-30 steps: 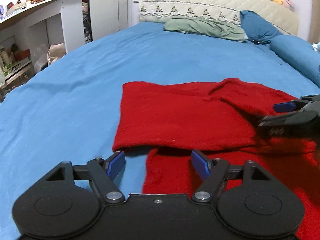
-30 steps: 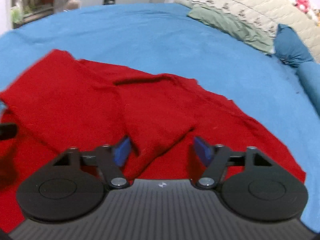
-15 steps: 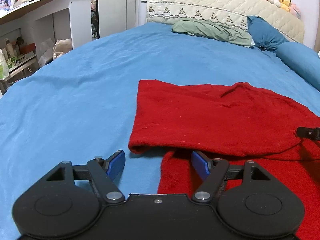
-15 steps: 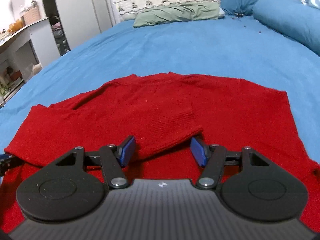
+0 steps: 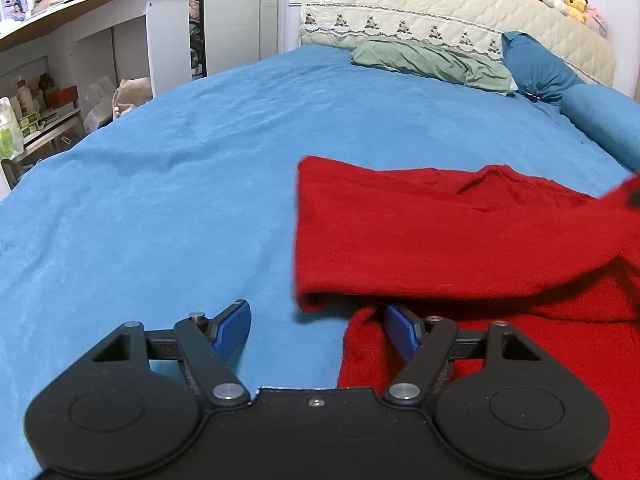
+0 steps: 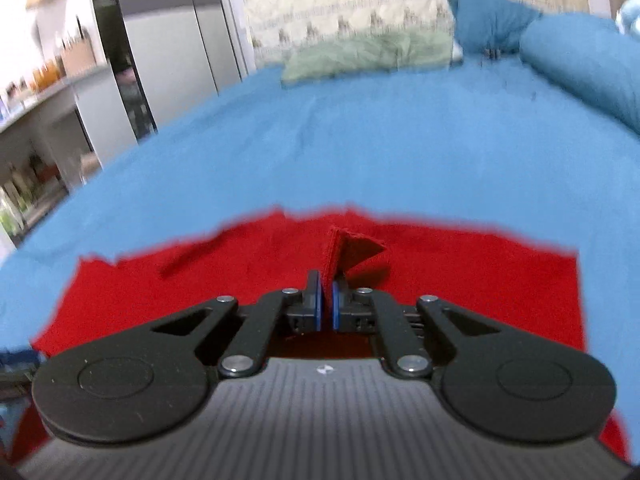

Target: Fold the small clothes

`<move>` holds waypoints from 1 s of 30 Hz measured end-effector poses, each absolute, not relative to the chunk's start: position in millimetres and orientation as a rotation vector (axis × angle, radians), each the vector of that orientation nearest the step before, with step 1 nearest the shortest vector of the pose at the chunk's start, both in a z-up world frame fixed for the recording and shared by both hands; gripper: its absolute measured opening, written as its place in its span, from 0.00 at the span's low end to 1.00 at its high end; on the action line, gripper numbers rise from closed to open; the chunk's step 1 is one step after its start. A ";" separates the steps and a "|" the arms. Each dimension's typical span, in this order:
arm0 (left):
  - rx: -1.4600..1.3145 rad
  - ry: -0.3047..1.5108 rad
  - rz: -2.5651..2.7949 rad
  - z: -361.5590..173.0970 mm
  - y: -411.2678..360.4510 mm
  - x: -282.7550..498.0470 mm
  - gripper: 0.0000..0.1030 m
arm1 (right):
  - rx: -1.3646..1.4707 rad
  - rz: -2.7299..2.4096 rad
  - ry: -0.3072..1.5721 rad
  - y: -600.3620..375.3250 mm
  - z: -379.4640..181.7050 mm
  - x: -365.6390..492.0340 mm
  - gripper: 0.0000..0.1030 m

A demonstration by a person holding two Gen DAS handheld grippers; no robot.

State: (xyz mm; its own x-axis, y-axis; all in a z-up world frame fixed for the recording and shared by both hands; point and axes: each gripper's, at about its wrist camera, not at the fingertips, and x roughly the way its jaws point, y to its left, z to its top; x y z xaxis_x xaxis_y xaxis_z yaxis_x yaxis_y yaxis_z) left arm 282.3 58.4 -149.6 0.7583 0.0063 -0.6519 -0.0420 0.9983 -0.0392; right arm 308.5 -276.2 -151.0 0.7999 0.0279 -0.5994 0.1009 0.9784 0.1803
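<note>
Folding looks partly done: red garment [image 5: 440,240] on the blue bed [image 5: 180,200] has 1 flap over, right gripper [image 6: 326,306] has just closed pinching its cuff, left gripper [image 5: 316,330] spread beside the edge.

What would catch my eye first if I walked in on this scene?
The bright red sweater lying partly folded on the blue bedspread, near the foot of the bed. Next, the right gripper, whose jaws have just closed on a pinch of that red cloth, while the left gripper hangs open at the sweater's left edge.
</note>
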 end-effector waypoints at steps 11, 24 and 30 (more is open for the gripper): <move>0.014 0.693 -0.061 -148.6 40.2 297.9 0.56 | 0.118 -0.164 0.502 -341.9 -92.1 296.6 0.20; -0.063 0.700 -0.077 -152.8 51.5 294.9 0.19 | 0.244 -0.160 0.553 -355.2 -113.7 274.6 0.20; -0.106 0.701 -0.058 -148.8 55.0 285.5 0.20 | 0.236 -0.211 0.678 -362.3 -155.6 254.2 0.20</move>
State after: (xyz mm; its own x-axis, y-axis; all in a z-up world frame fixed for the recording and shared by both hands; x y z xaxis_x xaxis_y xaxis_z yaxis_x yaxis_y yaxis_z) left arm 285.5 55.0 -148.8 0.7627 -0.0894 -0.6406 0.0178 0.9929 -0.1173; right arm 254.2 -362.3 -155.6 0.7597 -0.1151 -0.6400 0.2679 0.9522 0.1467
